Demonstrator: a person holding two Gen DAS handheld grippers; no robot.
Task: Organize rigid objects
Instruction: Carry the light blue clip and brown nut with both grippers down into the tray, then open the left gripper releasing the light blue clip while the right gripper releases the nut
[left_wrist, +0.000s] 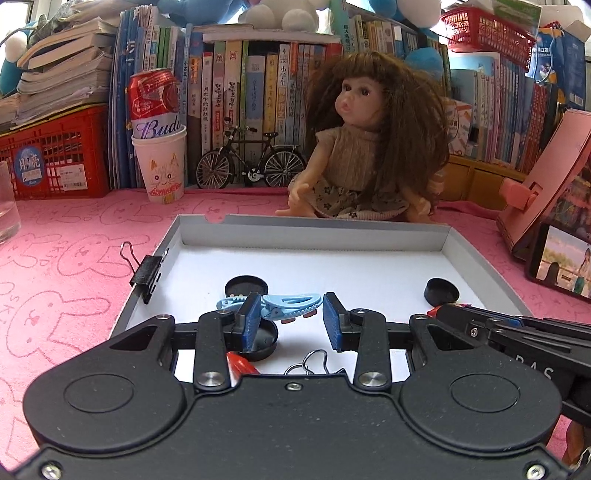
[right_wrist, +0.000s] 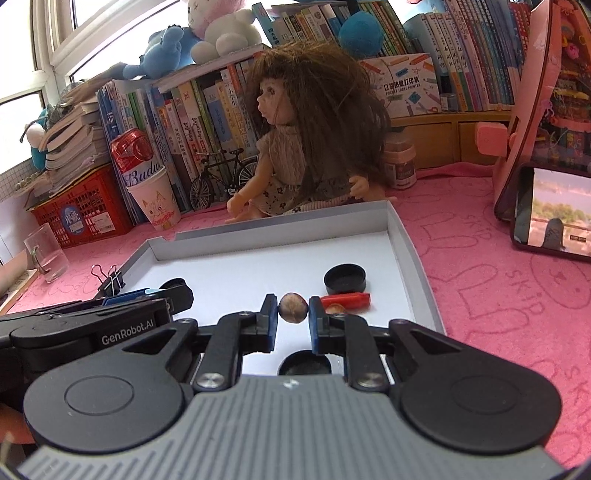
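Observation:
A shallow grey tray (left_wrist: 332, 224) with a white floor lies on the pink cloth. My left gripper (left_wrist: 291, 323) hangs over its near part, and its blue pads are shut on a light blue hair clip (left_wrist: 291, 304) held crosswise. Black round caps (left_wrist: 246, 285) (left_wrist: 441, 290) rest on the tray floor, and a black binder clip (left_wrist: 147, 275) grips the left rim. In the right wrist view my right gripper (right_wrist: 293, 321) is shut on a small brown round nut (right_wrist: 293, 308) above the tray (right_wrist: 410, 236). Just beyond it lie a red piece (right_wrist: 347, 299) and a black cap (right_wrist: 345, 278).
A long-haired doll (left_wrist: 365, 147) sits right behind the tray. A paper cup (left_wrist: 162, 166) holding a red can, a model bicycle (left_wrist: 251, 158) and a red basket (left_wrist: 55, 162) line the book wall. A glass (right_wrist: 46, 251) stands left, and a phone (right_wrist: 554, 214) leans on a pink stand at the right.

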